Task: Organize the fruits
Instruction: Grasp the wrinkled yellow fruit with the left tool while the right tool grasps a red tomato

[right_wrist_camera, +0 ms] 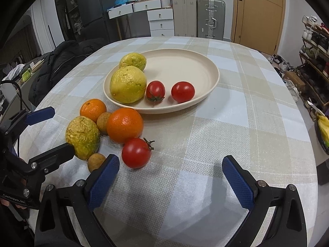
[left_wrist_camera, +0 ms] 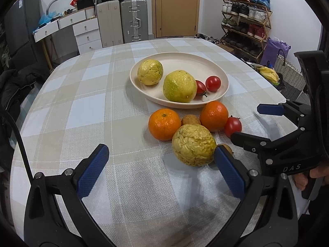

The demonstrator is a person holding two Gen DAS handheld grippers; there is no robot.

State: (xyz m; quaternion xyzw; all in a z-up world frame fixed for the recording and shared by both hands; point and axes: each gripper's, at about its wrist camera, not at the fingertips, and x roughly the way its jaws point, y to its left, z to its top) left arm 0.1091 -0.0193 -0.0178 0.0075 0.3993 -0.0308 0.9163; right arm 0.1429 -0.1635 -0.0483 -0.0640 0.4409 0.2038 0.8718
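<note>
The wrinkled yellow fruit (left_wrist_camera: 194, 144) sits on the tablecloth (left_wrist_camera: 82, 107) at the front of the loose cluster, touching both oranges (left_wrist_camera: 164, 124) and a small brown fruit (left_wrist_camera: 226, 148), near the cream plate (left_wrist_camera: 205, 61), which already holds four fruits. The left gripper (left_wrist_camera: 162, 171) hangs spread wide and empty, its right pad just beside the fruit. Best move, I'd say: shift right to centre it, close gently. The right gripper (right_wrist_camera: 170, 179) waits open and empty too, near a loose tomato (right_wrist_camera: 136, 153)

I see even, soft indoor light, faint shadows under the fruit, sharp centres, strong fisheye bending and dark corners.
</note>
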